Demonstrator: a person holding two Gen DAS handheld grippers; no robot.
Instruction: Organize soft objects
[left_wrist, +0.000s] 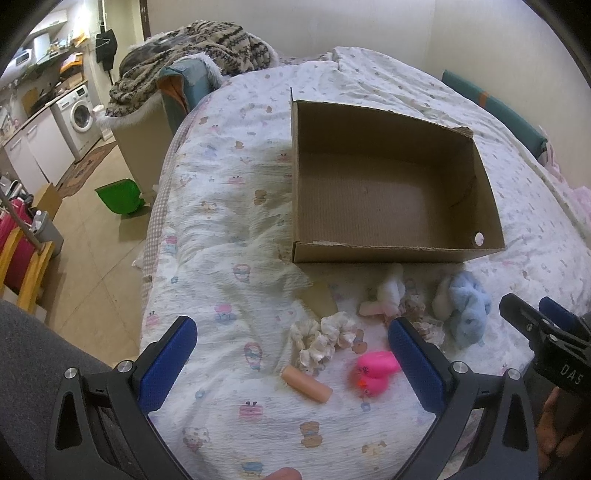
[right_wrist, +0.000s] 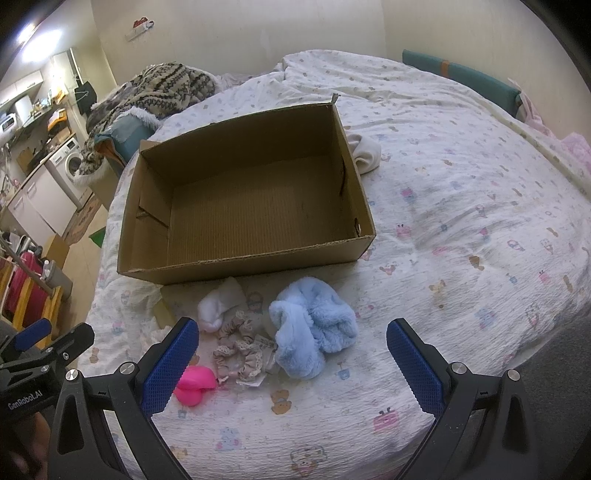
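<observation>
Hovering both grippers, left (left_wrist: 291, 354) and right (right_wrist: 293, 354), spread wide, nothing held. Box (right_wrist: 236, 264) sits empty on the bed (right_wrist: 461, 206), likely the drop spot. Just in front of box: blue plush (right_wrist: 312, 330), scrunchie (right_wrist: 236, 352), pink duck (left_wrist: 375, 373), all loose.

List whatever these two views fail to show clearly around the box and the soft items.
- Pink duck: right wrist view, partly behind the right hand-held gripper finger.
- Patterned scrunchie: left wrist view, partly behind the left hand-held gripper finger.
- White cloth: right wrist view, partly behind the cardboard box; out of sight in the left view.
</observation>
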